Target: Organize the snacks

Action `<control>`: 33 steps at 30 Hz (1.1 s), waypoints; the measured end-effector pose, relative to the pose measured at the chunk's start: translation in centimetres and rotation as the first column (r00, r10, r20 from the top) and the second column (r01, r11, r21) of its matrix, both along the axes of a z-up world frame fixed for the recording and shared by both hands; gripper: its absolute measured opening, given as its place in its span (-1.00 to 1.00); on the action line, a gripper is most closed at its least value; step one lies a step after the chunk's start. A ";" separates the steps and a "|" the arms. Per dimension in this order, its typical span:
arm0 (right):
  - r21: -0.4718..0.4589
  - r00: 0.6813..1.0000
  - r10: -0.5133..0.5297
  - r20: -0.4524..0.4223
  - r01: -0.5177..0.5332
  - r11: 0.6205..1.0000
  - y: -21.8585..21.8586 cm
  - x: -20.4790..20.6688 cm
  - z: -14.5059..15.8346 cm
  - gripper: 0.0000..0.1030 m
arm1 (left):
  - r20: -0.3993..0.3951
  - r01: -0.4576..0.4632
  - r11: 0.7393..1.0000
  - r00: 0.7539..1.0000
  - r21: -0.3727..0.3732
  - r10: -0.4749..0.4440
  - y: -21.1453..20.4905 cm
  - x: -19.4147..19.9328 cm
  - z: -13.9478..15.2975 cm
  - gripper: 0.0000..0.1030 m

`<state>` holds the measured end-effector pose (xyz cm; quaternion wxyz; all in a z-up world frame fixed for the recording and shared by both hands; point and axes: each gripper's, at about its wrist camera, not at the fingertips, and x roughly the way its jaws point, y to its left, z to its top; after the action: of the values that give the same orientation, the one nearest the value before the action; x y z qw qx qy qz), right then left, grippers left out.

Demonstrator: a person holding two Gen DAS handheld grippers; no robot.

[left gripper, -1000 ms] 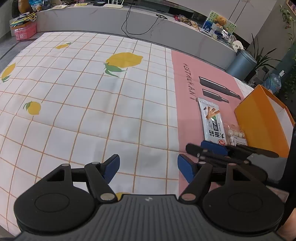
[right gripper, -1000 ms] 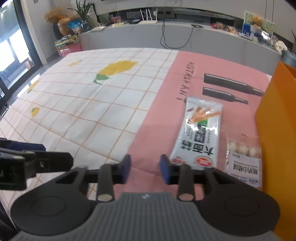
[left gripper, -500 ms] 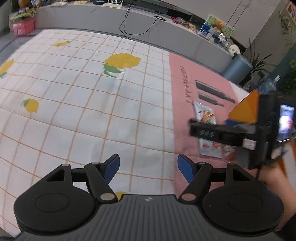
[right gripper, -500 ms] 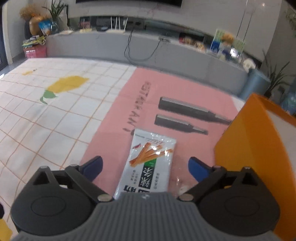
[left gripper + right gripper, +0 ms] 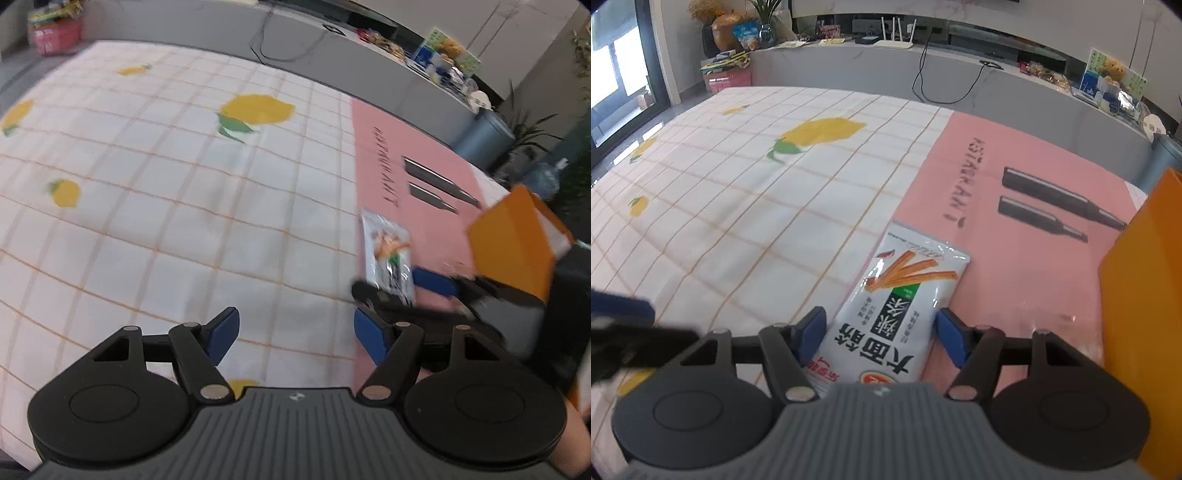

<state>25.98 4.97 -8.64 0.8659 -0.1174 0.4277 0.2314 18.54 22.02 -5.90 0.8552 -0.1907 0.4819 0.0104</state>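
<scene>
A white snack pack (image 5: 897, 295) printed with orange sticks lies on the pink part of the cloth. My right gripper (image 5: 881, 328) straddles its near half. The jaws are closing, with a blue pad (image 5: 812, 332) against each long edge of the pack. In the left wrist view the same pack (image 5: 388, 254) rises from between the right gripper's fingers (image 5: 432, 282), blurred. My left gripper (image 5: 295, 328) stands open over the checked lemon cloth with nothing between its fingers. The right gripper is just to its right.
An open orange box (image 5: 1145, 295) stands on the pink cloth, right of the pack. A small clear bag (image 5: 1049, 321) lies between pack and box, barely visible. The lemon-print cloth (image 5: 166, 221) stretches away to the left. A grey counter (image 5: 960, 74) with cables runs along the back.
The right gripper's jaws went from nearly shut to wide open, and it moved up over the snack pack. They have now narrowed onto its edges. The left gripper stayed in place, open.
</scene>
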 end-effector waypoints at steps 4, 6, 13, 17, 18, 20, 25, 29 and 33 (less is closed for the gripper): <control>0.020 0.999 0.033 -0.009 -0.032 0.999 0.0 -1.2 0.2 0.27 | 0.008 -0.015 0.999 1.000 0.038 0.015 0.3 0.1 0.1 0.62; 0.029 1.000 0.023 -0.002 -0.023 0.999 -0.3 -1.6 0.8 0.29 | 0.007 -0.019 0.999 1.000 0.039 0.019 0.4 0.0 0.1 0.62; -0.089 0.985 -0.035 0.171 0.050 0.995 -2.4 -3.4 4.1 0.73 | 0.024 0.007 0.999 1.000 0.037 -0.008 -0.2 -0.3 0.5 0.62; -0.261 0.963 -0.080 0.256 0.149 0.954 -2.7 -3.5 2.9 0.73 | 0.030 0.027 0.999 0.999 0.030 -0.028 -0.4 -0.5 0.8 0.62; -0.300 0.963 -0.070 0.259 0.149 0.942 -2.5 -3.4 2.2 0.73 | 0.032 0.027 0.999 0.999 0.027 -0.027 -0.3 -0.5 0.8 0.62; -0.382 0.963 -0.045 0.265 0.148 0.912 -1.8 -3.1 0.7 0.69 | 0.033 0.018 1.000 0.999 0.021 -0.019 -0.2 -0.6 0.9 0.62; -0.398 0.954 -0.113 0.276 0.220 0.891 -1.8 -2.1 -0.9 0.54 | 0.022 0.010 1.000 1.000 0.018 -0.010 0.1 -0.4 0.8 0.63; -0.376 0.958 -0.117 0.262 0.214 0.902 -1.9 -1.9 -0.9 0.36 | 0.017 0.017 1.000 1.000 0.022 -0.018 -0.1 -0.4 0.7 0.63; -0.294 0.969 -0.171 0.178 0.218 0.931 -2.8 -1.2 -0.6 -0.09 | 0.006 0.021 0.999 1.000 0.029 -0.021 -0.2 -0.3 0.6 0.63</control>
<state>24.78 2.20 -9.26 0.8848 -0.2263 0.4022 0.0648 18.20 21.80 -5.35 0.8593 -0.1731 0.4812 0.0078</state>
